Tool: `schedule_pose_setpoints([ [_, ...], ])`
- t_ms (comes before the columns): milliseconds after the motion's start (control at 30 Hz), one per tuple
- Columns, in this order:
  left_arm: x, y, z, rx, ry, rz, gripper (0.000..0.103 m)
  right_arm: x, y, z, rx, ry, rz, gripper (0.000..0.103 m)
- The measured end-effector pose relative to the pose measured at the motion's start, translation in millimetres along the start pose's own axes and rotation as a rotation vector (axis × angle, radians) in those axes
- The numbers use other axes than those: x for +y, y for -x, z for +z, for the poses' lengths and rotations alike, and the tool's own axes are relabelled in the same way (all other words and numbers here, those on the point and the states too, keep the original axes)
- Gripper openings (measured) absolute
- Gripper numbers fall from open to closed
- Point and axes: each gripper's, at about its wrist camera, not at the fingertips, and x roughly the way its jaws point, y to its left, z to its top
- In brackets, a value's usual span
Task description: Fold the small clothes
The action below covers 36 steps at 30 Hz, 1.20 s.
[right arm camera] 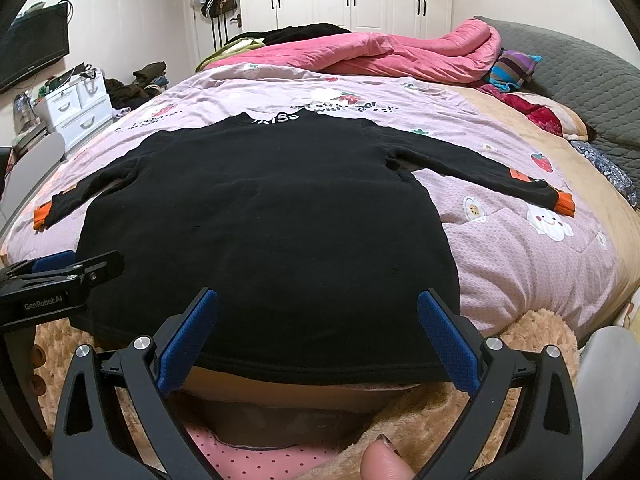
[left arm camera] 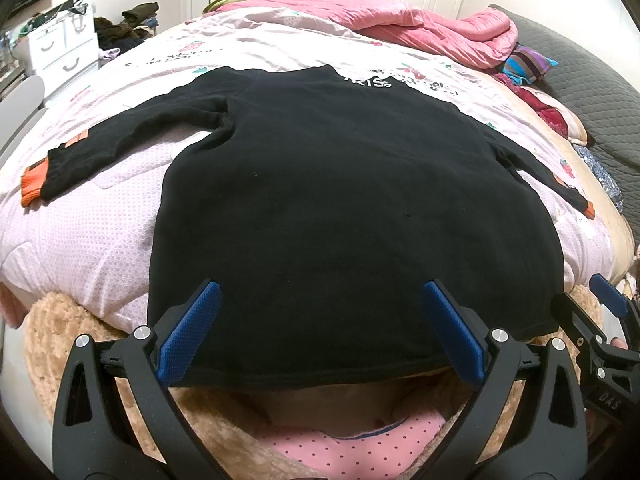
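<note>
A small black long-sleeved top [left arm camera: 340, 200] [right arm camera: 260, 220] with orange cuffs lies flat on the bed, back up, collar away from me, both sleeves spread out. Its hem hangs over the bed's near edge. My left gripper [left arm camera: 320, 300] is open just over the hem, nearer its left part, with nothing between its blue pads [left arm camera: 192, 332]. My right gripper [right arm camera: 318, 308] is open too, over the right part of the hem, also holding nothing. Each gripper shows at the edge of the other's view: the right gripper [left arm camera: 592, 320], the left gripper [right arm camera: 60, 276].
The bed has a pale pink printed quilt [right arm camera: 520, 248]. A bunched pink duvet [right arm camera: 380, 56], a striped pillow [right arm camera: 516, 66] and a grey headboard [right arm camera: 592, 80] lie at the far right. A fuzzy tan garment [right arm camera: 532, 340] and a fingertip [right arm camera: 384, 460] are below. White drawers [right arm camera: 76, 108] stand left.
</note>
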Motion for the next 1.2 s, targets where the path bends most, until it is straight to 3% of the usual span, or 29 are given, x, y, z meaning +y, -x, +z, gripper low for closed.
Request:
schedule_pose_setpoints([
  [533,0,-5,6,0.008,0.015,0.001,0.095,-3,-5,12,-0.004,-0.007,0.015,0.099],
  [1200,-10,-19,77,-0.043,0.034,0.009,0.095,-27,-25,84,-0.056,-0.089,0.078,0.099],
])
